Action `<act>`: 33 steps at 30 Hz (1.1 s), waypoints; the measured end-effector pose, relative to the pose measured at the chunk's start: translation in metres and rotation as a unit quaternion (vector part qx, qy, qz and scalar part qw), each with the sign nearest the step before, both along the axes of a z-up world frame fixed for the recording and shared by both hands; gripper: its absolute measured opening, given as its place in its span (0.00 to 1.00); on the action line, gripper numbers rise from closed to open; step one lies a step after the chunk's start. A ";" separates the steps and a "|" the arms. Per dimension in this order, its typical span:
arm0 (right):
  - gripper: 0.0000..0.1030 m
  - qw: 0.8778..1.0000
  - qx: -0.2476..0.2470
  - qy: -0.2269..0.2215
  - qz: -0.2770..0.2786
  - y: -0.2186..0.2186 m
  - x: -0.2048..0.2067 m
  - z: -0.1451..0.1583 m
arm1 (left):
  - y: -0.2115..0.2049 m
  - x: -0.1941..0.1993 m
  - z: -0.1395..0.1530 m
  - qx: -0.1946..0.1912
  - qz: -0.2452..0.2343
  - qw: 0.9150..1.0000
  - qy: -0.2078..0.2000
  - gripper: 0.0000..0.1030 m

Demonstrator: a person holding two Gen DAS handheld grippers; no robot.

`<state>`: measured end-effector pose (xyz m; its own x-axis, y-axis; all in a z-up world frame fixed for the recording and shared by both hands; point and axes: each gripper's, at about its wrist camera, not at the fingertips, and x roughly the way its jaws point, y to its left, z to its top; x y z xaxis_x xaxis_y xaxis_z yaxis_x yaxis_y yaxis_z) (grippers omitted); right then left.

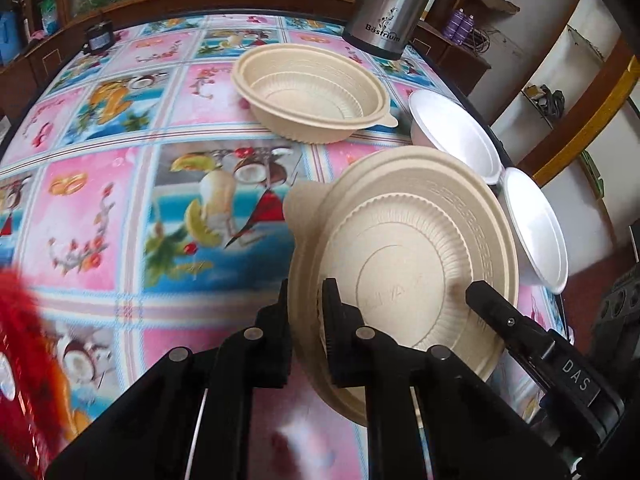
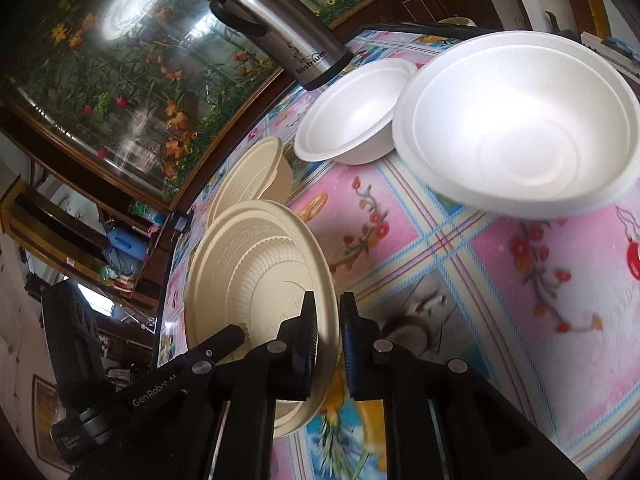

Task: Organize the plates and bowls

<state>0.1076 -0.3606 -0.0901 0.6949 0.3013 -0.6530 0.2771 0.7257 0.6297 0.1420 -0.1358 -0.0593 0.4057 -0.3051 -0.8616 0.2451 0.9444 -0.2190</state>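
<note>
Left wrist view: left gripper (image 1: 306,312) pinched on the near rim of a beige ribbed plate (image 1: 404,264), held tilted up on edge above the flowered tablecloth (image 1: 120,208); right gripper (image 1: 486,300) clamped on the same plate's right rim, black fingers on both sides of the thin lip. Plate round, moulded with fine radial ribs, a patterned band and a small tab, matte fibre look. Farther off, a matching beige ribbed bowl (image 1: 312,96) upright on the cloth, well apart from the plate, with open cloth to its left and in front. Right of it, close to the table's right edge, two smooth white foam bowls (image 1: 456,136) (image 1: 536,228) just beside each other. At the far right corner a brushed steel flask (image 1: 388,8). Something red and fuzzy (image 1: 20,328), blurred, at the near left. Right wrist view: right gripper (image 2: 328,320) nipping the plate (image 2: 256,280) rim, beige bowl (image 2: 256,172) behind it, white bowls (image 2: 356,116) (image 2: 520,124) farther right, wide glossy cloth (image 2: 480,280) free beside them.
</note>
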 end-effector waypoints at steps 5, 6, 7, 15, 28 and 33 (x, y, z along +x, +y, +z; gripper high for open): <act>0.10 1.000 -0.003 -0.007 0.015 0.014 -0.020 0.007 | 0.015 -0.028 0.008 0.011 0.011 1.000 -0.023 0.10; 0.09 1.000 -0.004 -0.009 0.020 0.019 -0.024 0.008 | 0.019 -0.033 0.009 0.014 0.014 0.999 -0.028 0.10; 0.09 1.000 -0.005 -0.011 0.025 0.023 -0.027 0.010 | 0.025 -0.038 0.011 0.015 0.019 0.999 -0.032 0.10; 0.09 0.996 0.000 -0.031 0.080 0.072 -0.042 0.022 | 0.085 -0.081 0.027 0.025 0.065 0.995 -0.073 0.11; 0.09 0.982 -0.011 -0.049 0.184 0.181 -0.047 0.039 | 0.184 -0.119 0.033 0.030 0.145 0.985 -0.090 0.13; 0.09 0.974 -0.013 -0.058 0.220 0.224 -0.039 0.046 | 0.226 -0.124 0.038 0.035 0.181 0.978 -0.098 0.13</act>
<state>0.0686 -0.1365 -0.0440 0.5713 0.5718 -0.5888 -0.1368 0.7737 0.6186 0.0181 0.0905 -0.0214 0.6351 -0.0541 -0.7706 -0.0782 0.9879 -0.1337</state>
